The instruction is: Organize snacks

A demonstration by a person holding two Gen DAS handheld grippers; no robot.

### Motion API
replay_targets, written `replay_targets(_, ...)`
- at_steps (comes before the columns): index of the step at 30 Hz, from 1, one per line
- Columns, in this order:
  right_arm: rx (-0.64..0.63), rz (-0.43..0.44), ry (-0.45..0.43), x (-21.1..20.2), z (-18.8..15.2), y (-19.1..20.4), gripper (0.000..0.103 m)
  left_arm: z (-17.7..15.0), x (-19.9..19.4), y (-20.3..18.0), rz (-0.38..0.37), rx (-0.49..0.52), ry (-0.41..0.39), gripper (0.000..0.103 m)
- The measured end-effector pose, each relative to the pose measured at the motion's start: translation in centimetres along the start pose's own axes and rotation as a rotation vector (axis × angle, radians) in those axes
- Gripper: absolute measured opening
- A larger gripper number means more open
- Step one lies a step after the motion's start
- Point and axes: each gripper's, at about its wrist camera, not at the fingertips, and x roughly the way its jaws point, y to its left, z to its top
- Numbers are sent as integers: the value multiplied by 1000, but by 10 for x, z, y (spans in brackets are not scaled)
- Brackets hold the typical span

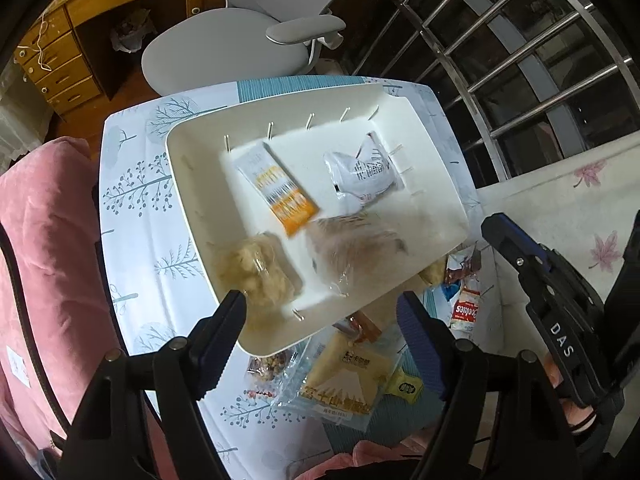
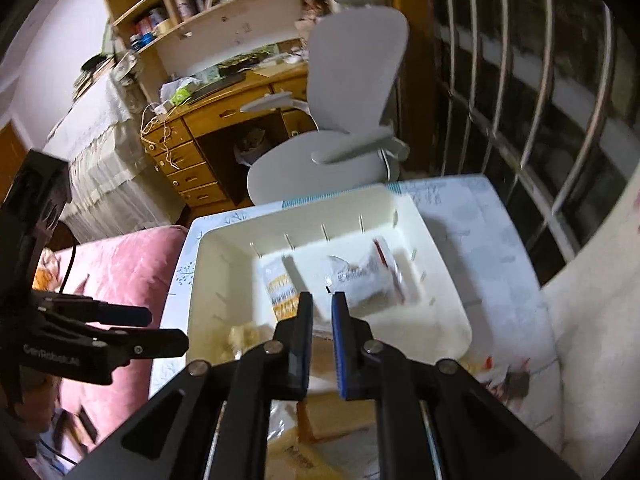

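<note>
A white tray [image 1: 192, 184] sits on a tree-print tablecloth [image 1: 132, 208]. In it lie an orange-and-white sachet [image 1: 276, 186], a white packet [image 1: 362, 172], a clear-wrapped pale yellow snack [image 1: 256, 276] and a blurred clear-wrapped brown pastry [image 1: 356, 248]. My left gripper [image 1: 320, 304] hangs open over the tray's near edge, nothing between its fingers. Loose snacks lie below the tray: a yellow pack [image 1: 344, 380], a nut pack [image 1: 268, 364], a cookie pack [image 1: 464, 312]. My right gripper [image 2: 322, 300] points at the tray [image 2: 224, 280], with a narrow gap between its pads and nothing in it.
A pink cushion [image 1: 44, 240] borders the table on the left. White flowered bedding [image 1: 560, 200] lies to the right. A grey office chair [image 1: 224, 40] and a wooden desk [image 2: 224, 120] stand beyond the table. Metal window bars [image 1: 520, 60] are at the far right.
</note>
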Motion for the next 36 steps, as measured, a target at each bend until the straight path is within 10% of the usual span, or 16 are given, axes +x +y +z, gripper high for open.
replay_targets(21,276,-19,45,-68,-119,-4,37,-124,-40,-3,-15,130,16,84)
replay_targets(36,262,-48,95,-63,-218,5,44,-198,-23,27,18,-53,77,87)
